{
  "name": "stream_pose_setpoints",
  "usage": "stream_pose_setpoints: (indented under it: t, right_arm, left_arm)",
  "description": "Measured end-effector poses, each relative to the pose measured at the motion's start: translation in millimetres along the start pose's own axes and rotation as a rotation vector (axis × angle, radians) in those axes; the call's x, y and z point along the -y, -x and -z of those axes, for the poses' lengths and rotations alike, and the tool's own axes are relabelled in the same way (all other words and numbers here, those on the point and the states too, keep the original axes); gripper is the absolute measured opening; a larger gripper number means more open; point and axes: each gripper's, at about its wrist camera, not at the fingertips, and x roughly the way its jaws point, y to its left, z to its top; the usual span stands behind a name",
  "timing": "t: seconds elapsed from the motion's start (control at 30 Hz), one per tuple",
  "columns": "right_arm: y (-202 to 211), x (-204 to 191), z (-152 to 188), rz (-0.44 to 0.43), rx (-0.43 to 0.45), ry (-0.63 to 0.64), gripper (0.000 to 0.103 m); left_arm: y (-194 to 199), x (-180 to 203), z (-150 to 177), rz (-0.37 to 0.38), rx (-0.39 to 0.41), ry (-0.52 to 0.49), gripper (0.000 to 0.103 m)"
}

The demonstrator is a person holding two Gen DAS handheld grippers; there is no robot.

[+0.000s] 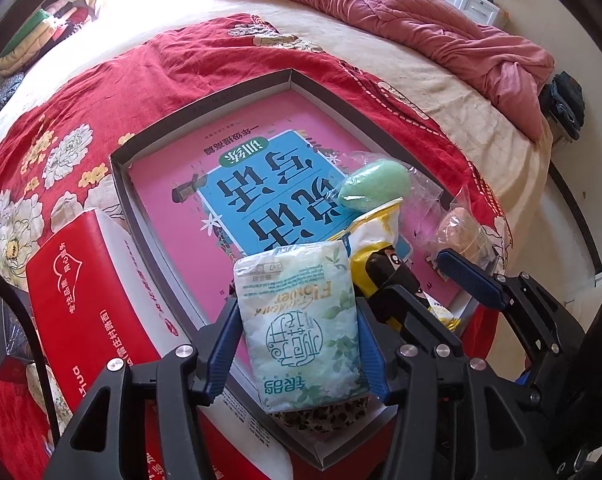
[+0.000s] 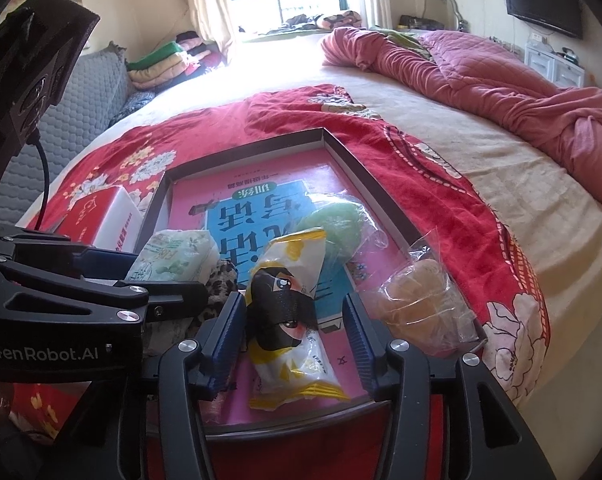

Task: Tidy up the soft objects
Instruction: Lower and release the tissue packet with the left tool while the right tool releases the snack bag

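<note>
So the left tool (image 1: 299, 322) has its blue pads squeezed onto the white-and-green plastic tissue pack (image 1: 301, 320), holding it just above the near end of the shallow grey cardboard box lid (image 1: 119, 168). The right tool (image 2: 291, 334) sits with its jaws apart around the yellow-and-white crinkly snack pouch with a black cartoon face (image 2: 289, 312), which lies inside the lid; pads don't look like they're pressing.

Handling guess: both packs are light, squishy and a bit slippery, so grab across the fat middle, not the sealed ends. The tissue pack is puffy with a leaf print. Further into the lid there's a green soft oval in clear wrap (image 2: 337, 226), and at its right edge a tan bagged lump (image 2: 417, 300).
</note>
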Motion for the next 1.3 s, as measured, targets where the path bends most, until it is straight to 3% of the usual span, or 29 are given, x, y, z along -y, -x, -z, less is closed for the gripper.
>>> stream_pose_setpoints:
  t: [0.67,1.3]
  right_arm:
    - [13,12,-2,0.074,0.054,-0.038,0.056]
    - [26,11,-6,0.149,0.085,-0.024,0.071]
  left_arm:
    - [17,-4,5,-0.004,0.026,0.005,0.062]
    - [50,-2,16,-0.002,0.090,0.012,0.069]
